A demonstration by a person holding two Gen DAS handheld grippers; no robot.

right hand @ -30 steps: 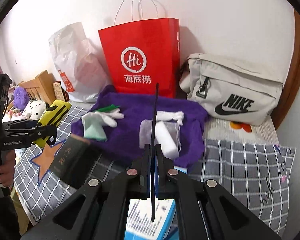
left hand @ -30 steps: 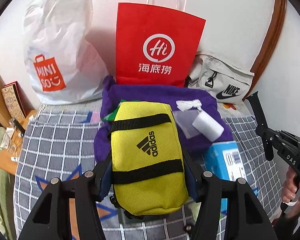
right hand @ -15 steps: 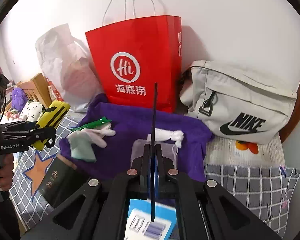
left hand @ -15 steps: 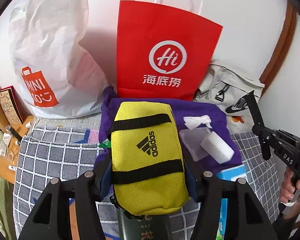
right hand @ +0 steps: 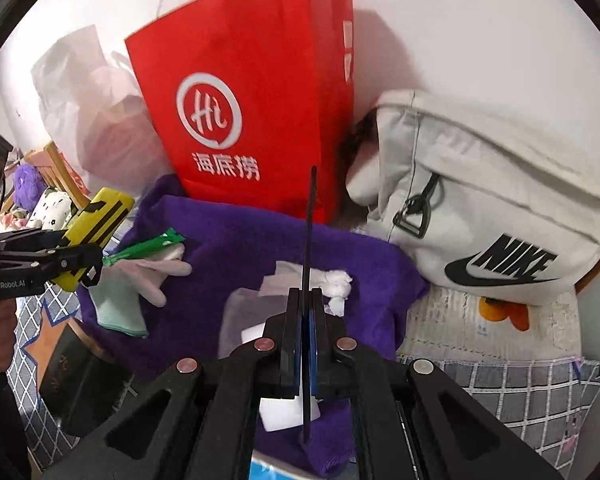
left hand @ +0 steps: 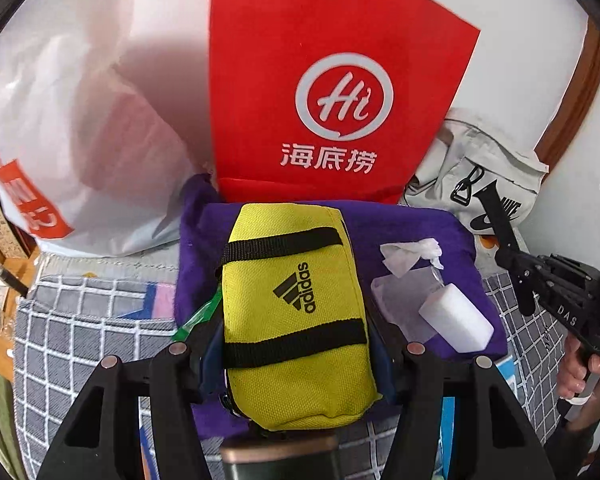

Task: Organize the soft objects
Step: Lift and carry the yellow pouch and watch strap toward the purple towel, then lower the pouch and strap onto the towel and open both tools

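Left wrist view: left gripper [left hand: 296,344] clamped across the yellow pouch [left hand: 296,312], carried above the purple towel [left hand: 404,224] before the red bag [left hand: 332,92]. Pouch judged light, soft, compressible; mid-body hold suits. Right gripper [right hand: 306,340] pressed together on a thin dark strip [right hand: 309,240]

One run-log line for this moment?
left gripper: holds yellow Adidas pouch | right gripper: shut on thin black strip | purple towel below
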